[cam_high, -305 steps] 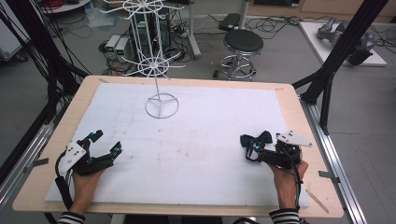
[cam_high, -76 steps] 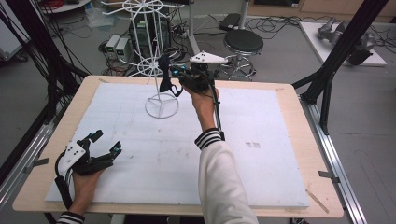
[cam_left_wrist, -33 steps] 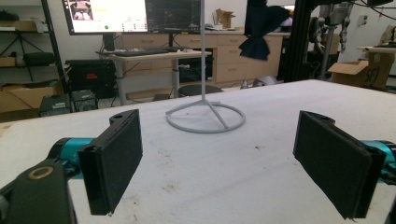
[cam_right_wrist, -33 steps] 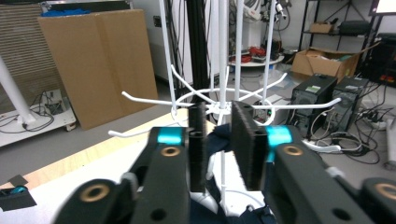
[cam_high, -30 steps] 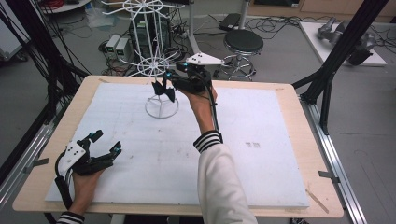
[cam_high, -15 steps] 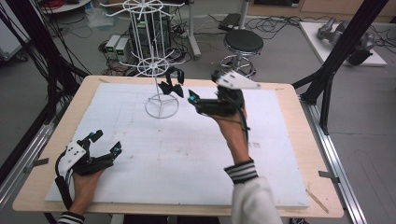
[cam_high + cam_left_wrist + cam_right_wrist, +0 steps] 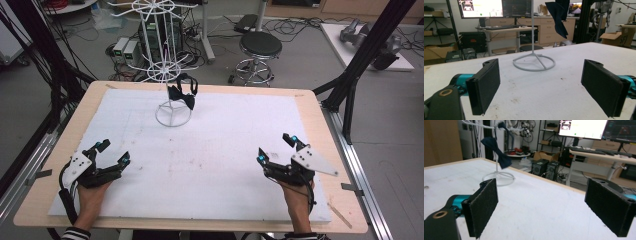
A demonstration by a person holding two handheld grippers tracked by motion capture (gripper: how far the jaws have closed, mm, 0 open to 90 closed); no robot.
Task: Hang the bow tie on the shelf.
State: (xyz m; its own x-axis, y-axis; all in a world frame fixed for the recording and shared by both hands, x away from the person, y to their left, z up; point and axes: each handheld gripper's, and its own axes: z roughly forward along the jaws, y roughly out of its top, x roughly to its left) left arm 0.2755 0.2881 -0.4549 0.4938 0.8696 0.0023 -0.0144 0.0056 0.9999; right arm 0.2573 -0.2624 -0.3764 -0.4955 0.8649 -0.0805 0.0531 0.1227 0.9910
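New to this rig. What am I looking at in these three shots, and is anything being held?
No robot here: a person holds a hand-held two-jaw gripper in each hand. The high view looks down on the table from the person's side, with the left gripper and right gripper near the bottom. The other two pictures come from cameras riding on the grippers, looking along their black padded jaws.

On the white mat stands a white wire rack, and a dark bow tie hangs from it. The same tie shows in the left gripper view and the right gripper view.

Both grippers are open and hold nothing; the right one's jaws have just been opening, with nothing between them.
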